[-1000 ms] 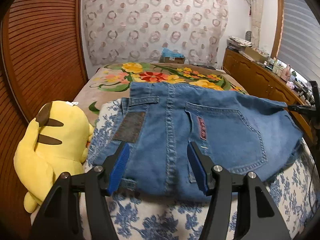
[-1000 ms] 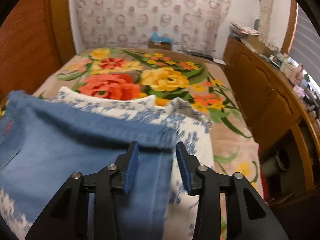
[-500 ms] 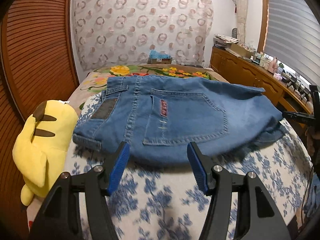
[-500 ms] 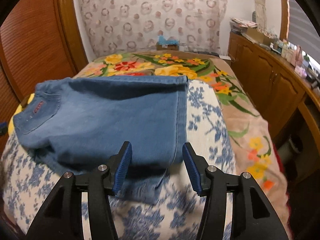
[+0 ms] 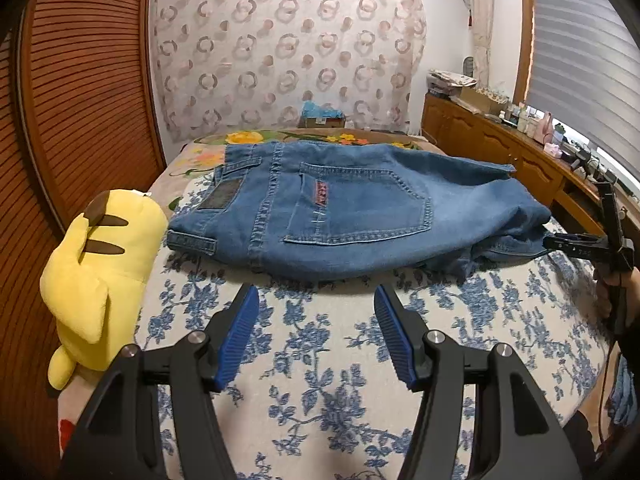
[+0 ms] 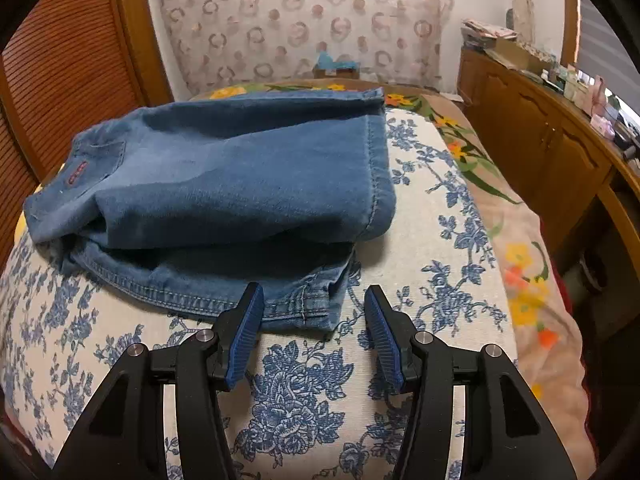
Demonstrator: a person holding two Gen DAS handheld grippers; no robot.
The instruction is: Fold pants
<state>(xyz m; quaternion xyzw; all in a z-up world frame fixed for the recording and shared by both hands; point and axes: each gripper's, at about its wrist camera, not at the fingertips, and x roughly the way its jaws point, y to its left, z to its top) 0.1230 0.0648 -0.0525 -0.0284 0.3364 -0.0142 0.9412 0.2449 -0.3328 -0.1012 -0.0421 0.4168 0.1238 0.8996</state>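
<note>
The pants (image 5: 340, 216) lie folded on a quilt (image 5: 320, 360) that covers the near part of the bed (image 6: 532, 280). A plush toy (image 5: 100, 272) sits at the quilt's left edge, beside the pants' waistband. A box (image 5: 322, 118) stands behind the bed's far end, before the curtain (image 5: 280, 52). A cabinet (image 6: 540, 140) runs along the bed's right side.

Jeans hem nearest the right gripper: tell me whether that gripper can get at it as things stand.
Probably yes. The right gripper is open and empty, and the hem of the jeans lies right ahead of its fingers on the quilt, with nothing between.
</note>
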